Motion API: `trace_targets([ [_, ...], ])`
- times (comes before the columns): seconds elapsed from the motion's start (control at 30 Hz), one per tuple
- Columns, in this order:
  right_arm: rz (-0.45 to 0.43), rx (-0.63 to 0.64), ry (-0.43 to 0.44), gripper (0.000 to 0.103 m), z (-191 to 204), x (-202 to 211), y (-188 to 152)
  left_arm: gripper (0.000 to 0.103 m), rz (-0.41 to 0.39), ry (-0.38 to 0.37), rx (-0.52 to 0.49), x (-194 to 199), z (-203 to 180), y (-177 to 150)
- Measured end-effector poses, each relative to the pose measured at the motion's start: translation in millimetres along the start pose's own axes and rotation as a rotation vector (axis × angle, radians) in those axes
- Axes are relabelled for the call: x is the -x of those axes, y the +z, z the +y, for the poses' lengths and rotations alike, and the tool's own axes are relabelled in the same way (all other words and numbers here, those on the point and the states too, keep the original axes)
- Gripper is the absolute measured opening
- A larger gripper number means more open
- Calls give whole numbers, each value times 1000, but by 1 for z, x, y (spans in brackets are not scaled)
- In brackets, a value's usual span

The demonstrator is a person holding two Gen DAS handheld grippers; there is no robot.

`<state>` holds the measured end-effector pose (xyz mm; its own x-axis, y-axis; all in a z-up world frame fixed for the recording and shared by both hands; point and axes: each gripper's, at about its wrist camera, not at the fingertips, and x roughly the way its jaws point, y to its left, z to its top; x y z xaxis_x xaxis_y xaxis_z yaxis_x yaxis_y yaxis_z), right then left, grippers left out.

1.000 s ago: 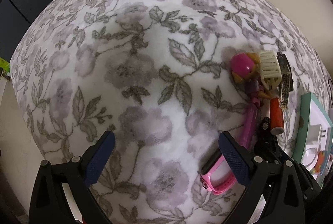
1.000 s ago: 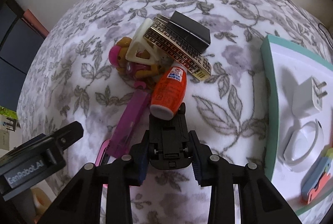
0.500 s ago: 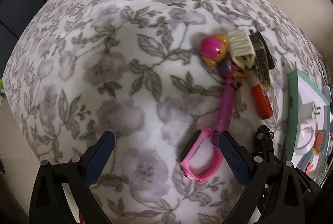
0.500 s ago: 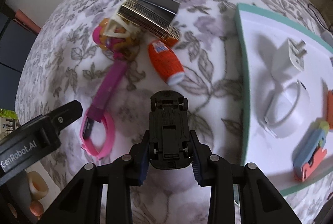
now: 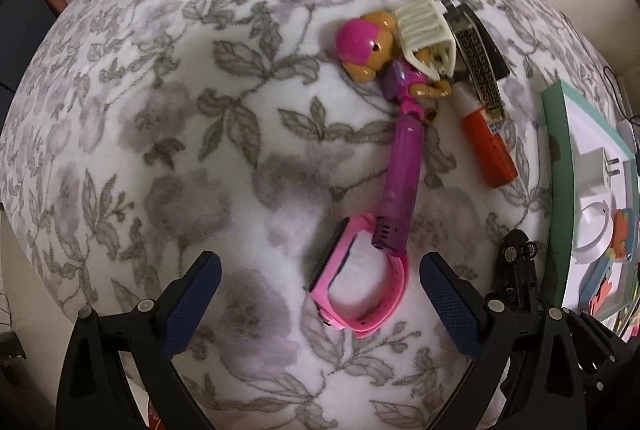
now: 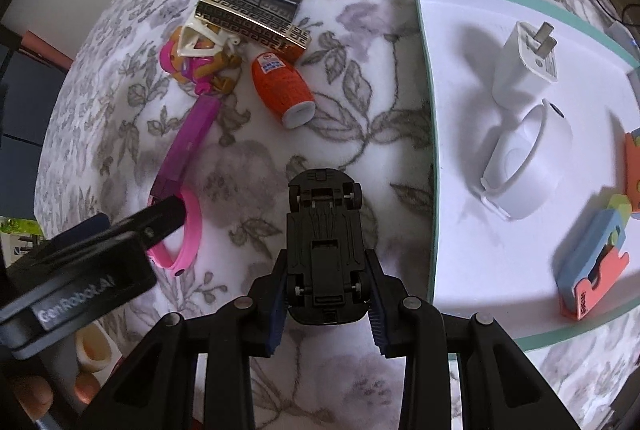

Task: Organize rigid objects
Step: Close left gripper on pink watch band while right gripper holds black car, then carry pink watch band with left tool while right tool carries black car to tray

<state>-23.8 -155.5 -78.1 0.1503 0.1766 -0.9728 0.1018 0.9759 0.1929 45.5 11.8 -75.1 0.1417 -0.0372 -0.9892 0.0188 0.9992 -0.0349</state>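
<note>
My right gripper (image 6: 326,284) is shut on a black toy car (image 6: 324,242), held underside up just left of the white tray (image 6: 428,134) with the teal rim. The car (image 5: 516,266) also shows at the right of the left wrist view. My left gripper (image 5: 318,284) is open, pointing down over a pink watch band (image 5: 360,294). A purple stick toy (image 5: 400,182) with a pink-capped dog figure (image 5: 364,46) runs up from the band. An orange bottle (image 6: 282,90), a cream clip (image 5: 426,34) and a black and gold box (image 6: 256,10) lie beside the figure.
On the tray lie a white plug adapter (image 6: 528,58), a white round case (image 6: 524,158) and a blue and orange toy (image 6: 592,266). The floral cloth (image 5: 160,150) covers the surface. A person's fingertips (image 6: 36,396) show at the lower left of the right wrist view.
The left gripper slid toward the pink band, which now lies between its fingers. The right gripper carried the car away from the orange bottle toward the tray.
</note>
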Motion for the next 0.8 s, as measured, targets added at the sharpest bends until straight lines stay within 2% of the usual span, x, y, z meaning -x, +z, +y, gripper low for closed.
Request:
trace_targets([
  [0.13,4,5,-4,36,-2,2,1,98,14,7,-31,-7,-10,-2],
  [0.17,4,6,-5,36,-2,2,1,93,19,7,-37,-8,-13,-2],
  [0.27,5,5,-6,37,5,-1,5,70,37,-8,-47,-14,-23,-3],
  [0.33,7,1,-2,37,6,-2,6,63,41,-26,-57,-16,-26,-5],
  [0.37,8,-1,-1,37,9,-4,8,55,37,-35,-63,-16,-27,-8],
  [0.6,10,-9,5,37,8,-6,12,54,24,-79,-65,-8,-40,-15],
  [0.8,4,-12,3,37,9,-4,13,54,-40,-112,-55,12,-42,-7],
])
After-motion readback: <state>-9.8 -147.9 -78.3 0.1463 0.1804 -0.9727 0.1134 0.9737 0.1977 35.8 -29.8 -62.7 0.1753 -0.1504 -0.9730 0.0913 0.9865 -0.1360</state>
